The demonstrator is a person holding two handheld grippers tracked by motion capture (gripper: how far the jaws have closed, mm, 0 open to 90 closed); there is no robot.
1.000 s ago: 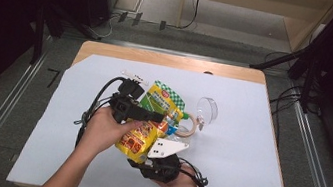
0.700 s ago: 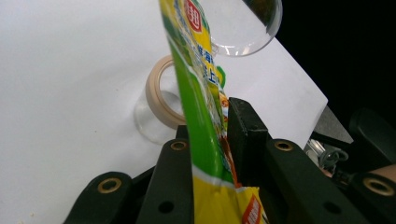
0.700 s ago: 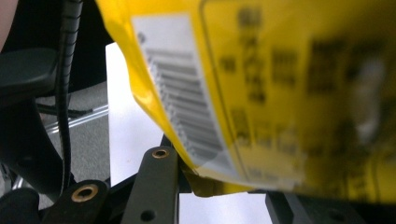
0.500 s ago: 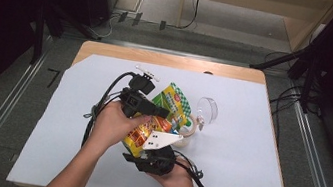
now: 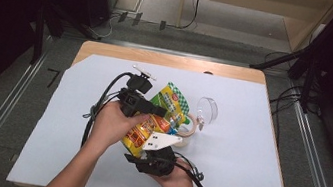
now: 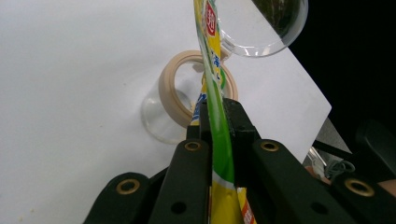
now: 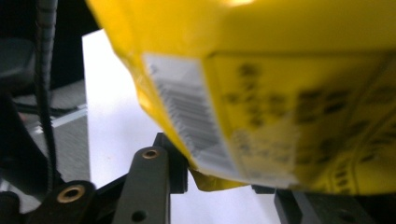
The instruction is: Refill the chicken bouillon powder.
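A yellow and green snack pouch (image 5: 168,105) is held above the white sheet between both hands. My left gripper (image 5: 157,109) comes in from the left and is shut on the pouch's thin green side edge (image 6: 217,116), its jaws (image 6: 217,109) clamped flat on it. My right gripper (image 5: 147,138) holds the pouch's bottom from below. In the right gripper view the yellow pouch (image 7: 280,93) with its barcode lies between the jaws (image 7: 224,182) and rests against the left pad (image 7: 180,161). The far pad is hidden behind the pouch. Those jaws have just been opening.
A beige tape roll (image 5: 190,125) and a clear glass cup (image 5: 207,110) lie on the white sheet (image 5: 69,149) just right of the pouch. The sheet covers a wooden table (image 5: 160,58). Black cables trail from both grippers.
Both hands carried the pouch slightly left and back and tilted it more upright. The left gripper moved up along the pouch's side and closed on its edge.
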